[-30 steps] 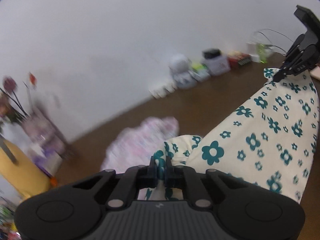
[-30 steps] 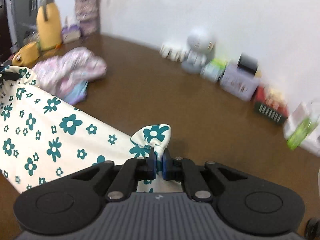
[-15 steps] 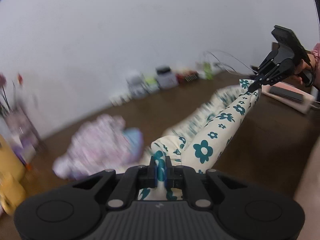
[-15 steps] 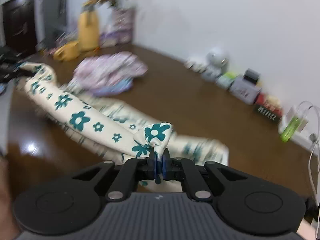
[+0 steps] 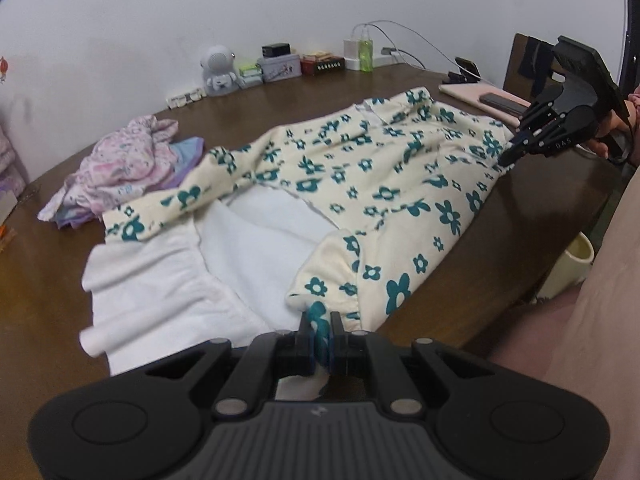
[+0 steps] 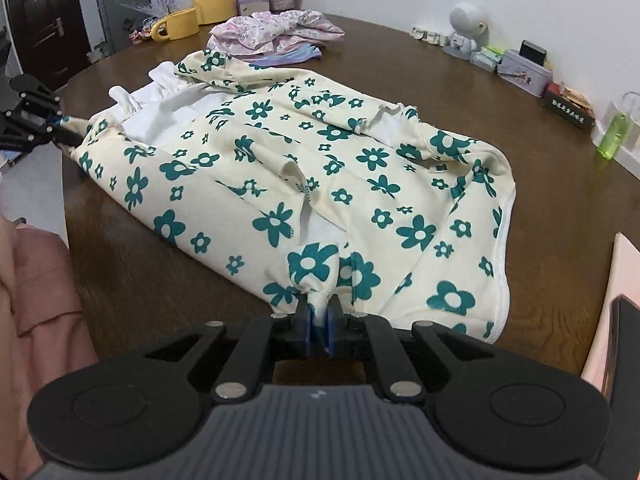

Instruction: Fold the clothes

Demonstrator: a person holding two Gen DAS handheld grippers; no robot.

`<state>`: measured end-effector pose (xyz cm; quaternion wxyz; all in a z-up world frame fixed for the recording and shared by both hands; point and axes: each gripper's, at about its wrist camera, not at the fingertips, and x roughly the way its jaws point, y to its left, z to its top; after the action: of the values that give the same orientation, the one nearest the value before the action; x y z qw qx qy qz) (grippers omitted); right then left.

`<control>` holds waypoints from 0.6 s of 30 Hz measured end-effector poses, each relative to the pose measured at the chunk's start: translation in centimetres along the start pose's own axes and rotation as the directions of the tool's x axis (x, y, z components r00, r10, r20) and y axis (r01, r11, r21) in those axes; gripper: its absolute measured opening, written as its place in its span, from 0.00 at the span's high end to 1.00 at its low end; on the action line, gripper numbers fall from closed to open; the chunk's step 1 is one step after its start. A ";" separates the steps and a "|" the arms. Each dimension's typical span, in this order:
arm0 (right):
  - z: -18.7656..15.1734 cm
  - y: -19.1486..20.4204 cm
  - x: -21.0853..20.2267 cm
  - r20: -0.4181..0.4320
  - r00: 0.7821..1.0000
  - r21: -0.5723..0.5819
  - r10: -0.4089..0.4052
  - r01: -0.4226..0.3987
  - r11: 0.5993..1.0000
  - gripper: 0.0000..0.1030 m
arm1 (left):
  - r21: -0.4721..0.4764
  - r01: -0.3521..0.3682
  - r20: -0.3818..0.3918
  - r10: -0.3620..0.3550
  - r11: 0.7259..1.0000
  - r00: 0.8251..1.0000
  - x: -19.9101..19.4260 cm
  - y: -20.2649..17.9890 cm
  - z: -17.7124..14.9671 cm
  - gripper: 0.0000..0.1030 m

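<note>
Pale letters that look like "DAS" stand on the black arm of the right hand-held gripper [image 5: 507, 157], at the far right in the left wrist view. The dark red box [image 5: 322, 65] by the far wall of the desk carries a white strip of characters too small to read.

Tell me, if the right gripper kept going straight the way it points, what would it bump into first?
Probably the flowered garment itself. The right gripper already pinches its near edge, though its jaws are opening, and it points down over the cloth spread on the table. Depth is hard to judge.
</note>
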<state>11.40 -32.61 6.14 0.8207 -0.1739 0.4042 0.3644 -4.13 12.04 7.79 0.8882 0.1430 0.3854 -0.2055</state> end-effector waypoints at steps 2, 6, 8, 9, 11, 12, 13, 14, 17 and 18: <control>-0.2 0.0 0.0 0.012 1.000 0.019 -0.006 0.006 1.000 0.90 | 0.004 -0.001 -0.005 0.001 1.000 1.000 0.2 0.0 -0.3 0.89; -0.8 0.2 -1.2 0.034 0.999 0.052 0.006 -0.008 0.999 0.63 | 0.001 0.037 0.031 -0.037 0.999 0.999 -1.2 0.6 -0.8 0.74; -1.0 0.4 -2.4 0.076 0.997 0.075 0.014 -0.020 0.997 0.61 | -0.007 0.048 0.092 -0.047 0.999 0.995 -2.7 1.2 -0.5 0.47; -0.9 0.4 -3.0 0.111 0.994 0.094 0.025 -0.036 0.995 0.57 | -0.009 0.045 0.126 -0.044 0.999 0.991 -3.5 1.5 0.0 0.45; -0.4 0.3 -3.8 0.172 0.984 0.127 0.038 -0.060 0.990 0.53 | -0.008 0.040 0.168 -0.038 0.999 0.985 -4.2 1.8 1.3 0.44; 0.0 0.2 -3.9 0.198 0.979 0.141 0.039 -0.068 0.988 0.53 | -0.004 0.034 0.175 -0.033 0.999 0.984 -4.0 1.8 2.1 0.44; 0.4 0.1 -4.0 0.224 0.974 0.155 0.041 -0.077 0.985 0.53 | 0.002 0.029 0.170 -0.029 1.000 0.985 -3.5 1.6 2.8 0.44; 0.8 0.1 -3.7 0.231 0.972 0.165 0.035 -0.074 0.984 0.53 | 0.010 0.027 0.161 -0.028 1.000 0.987 -2.8 1.4 3.4 0.44; 2.2 0.4 -1.3 0.181 0.982 0.171 0.050 -0.081 0.982 0.56 | 0.026 0.076 0.092 -0.079 0.997 0.993 0.3 0.6 4.6 0.45; 2.6 0.5 -0.3 0.156 0.986 0.170 0.059 -0.086 0.982 0.56 | 0.032 0.099 0.075 -0.101 0.995 0.992 1.2 0.4 4.7 0.45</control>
<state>12.30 -30.95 7.98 0.8473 -0.0576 0.3778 0.3690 -0.25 10.13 10.06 0.8887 0.1281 0.3549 -0.2604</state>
